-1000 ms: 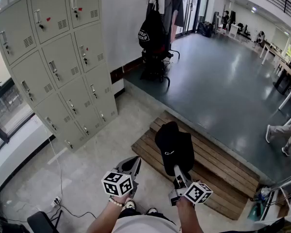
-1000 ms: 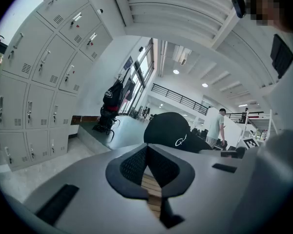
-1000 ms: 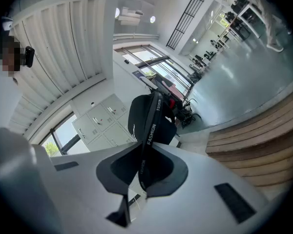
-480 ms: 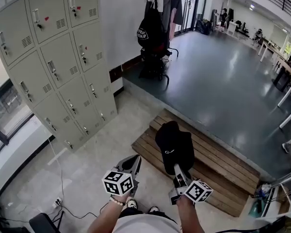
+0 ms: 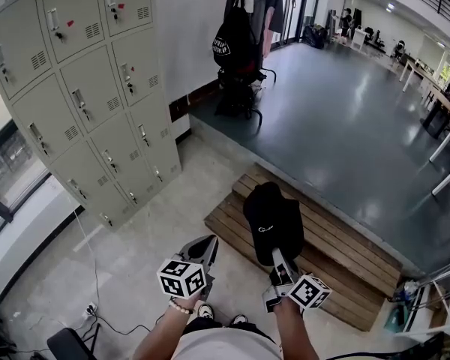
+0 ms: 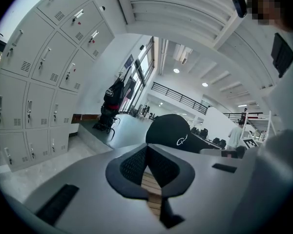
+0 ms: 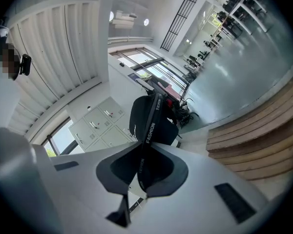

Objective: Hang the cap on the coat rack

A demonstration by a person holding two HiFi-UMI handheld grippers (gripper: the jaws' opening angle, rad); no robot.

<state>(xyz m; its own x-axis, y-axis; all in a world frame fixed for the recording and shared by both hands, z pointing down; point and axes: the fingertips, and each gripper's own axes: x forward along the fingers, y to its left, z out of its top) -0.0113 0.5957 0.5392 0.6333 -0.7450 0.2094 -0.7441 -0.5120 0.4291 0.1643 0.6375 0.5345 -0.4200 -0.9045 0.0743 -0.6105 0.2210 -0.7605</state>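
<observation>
A black cap [image 5: 274,220] with a small white logo hangs in front of me over the wooden step, held from below by my right gripper [image 5: 276,257]. The right gripper view shows its pads pressed on the cap's black strap [image 7: 147,130], printed in white. The left gripper view has the cap [image 6: 171,133] at its right. My left gripper [image 5: 206,246] is beside it, shut with nothing between its fingers. The coat rack [image 5: 244,21] stands far ahead on the raised dark floor, with a black bag and clothes hanging on it. It also appears in the left gripper view as the rack [image 6: 115,99].
Grey lockers [image 5: 82,88] line the left wall. A wooden plank step [image 5: 337,268] leads up to the dark raised floor [image 5: 345,126]. Cables [image 5: 90,306] lie on the pale floor at bottom left. Desks [image 5: 442,103] stand at the far right.
Both grippers and the cap keep their places. A person's legs at the right edge have walked out of view.
</observation>
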